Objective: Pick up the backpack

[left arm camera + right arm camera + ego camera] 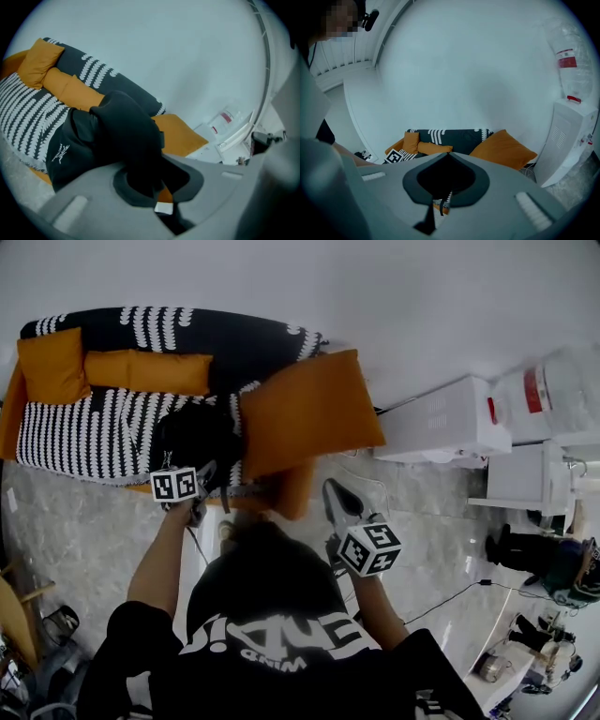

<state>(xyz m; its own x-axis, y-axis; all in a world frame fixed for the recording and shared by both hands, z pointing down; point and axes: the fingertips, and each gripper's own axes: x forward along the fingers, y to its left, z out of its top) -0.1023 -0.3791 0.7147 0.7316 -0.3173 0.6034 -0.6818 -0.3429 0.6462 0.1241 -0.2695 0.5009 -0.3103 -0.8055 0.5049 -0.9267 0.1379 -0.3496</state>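
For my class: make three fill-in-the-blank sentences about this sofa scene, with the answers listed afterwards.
1. The backpack lies on the striped ____.
2. The big cushion beside it is ____ in colour.
3. The left gripper is shut on the backpack; the right gripper holds ____.
Missing words: sofa; orange; nothing.

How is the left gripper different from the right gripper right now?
The left gripper's jaws pinch the black backpack; the right gripper's jaws are shut on nothing. The left gripper is up at the sofa; the right gripper hangs farther back, over the floor. Both are grey and point toward the sofa.
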